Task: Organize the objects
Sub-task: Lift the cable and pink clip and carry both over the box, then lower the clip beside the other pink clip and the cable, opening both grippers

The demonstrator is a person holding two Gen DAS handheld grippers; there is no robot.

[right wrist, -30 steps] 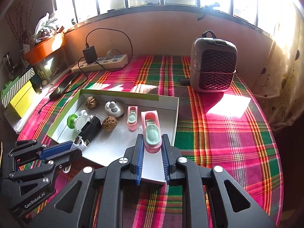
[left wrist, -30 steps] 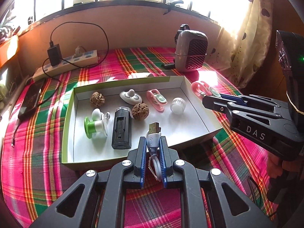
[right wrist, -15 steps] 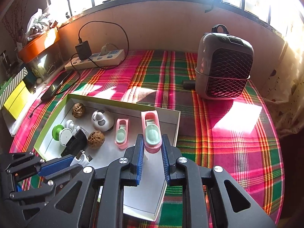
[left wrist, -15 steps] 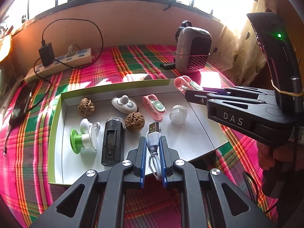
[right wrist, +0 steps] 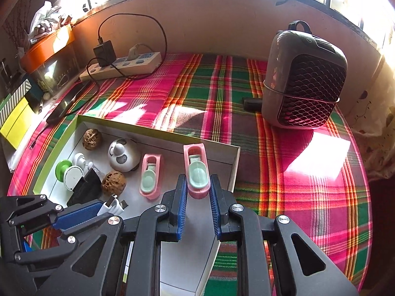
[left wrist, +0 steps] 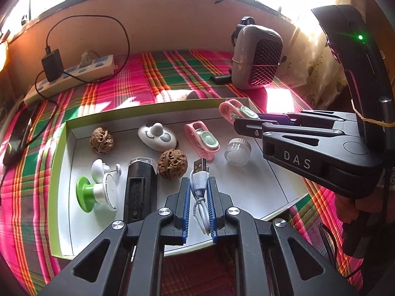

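Observation:
A white box lid with a green rim (left wrist: 58, 162) lies on the plaid cloth and holds small items. My left gripper (left wrist: 199, 185) is shut on a white USB cable (left wrist: 198, 181), held over the lid's front middle; it also shows in the right wrist view (right wrist: 112, 206). My right gripper (right wrist: 197, 185) is shut on a pink clip with a mint pad (right wrist: 197, 171), over the lid's far right corner; the clip also shows in the left wrist view (left wrist: 237, 112). A second pink clip (left wrist: 202, 140) lies in the lid.
In the lid lie two walnuts (left wrist: 172, 164), a white panda-faced item (left wrist: 156, 137), a green-and-white reel (left wrist: 96, 192), a black box (left wrist: 140, 190) and a clear cap (left wrist: 237, 151). A grey heater (right wrist: 303, 79) stands at the back right, a power strip (right wrist: 123, 65) at the back left.
Both grippers have moved forward over the lid with their objects held. The right gripper's clip has gone from the lid's right side toward its far right corner.

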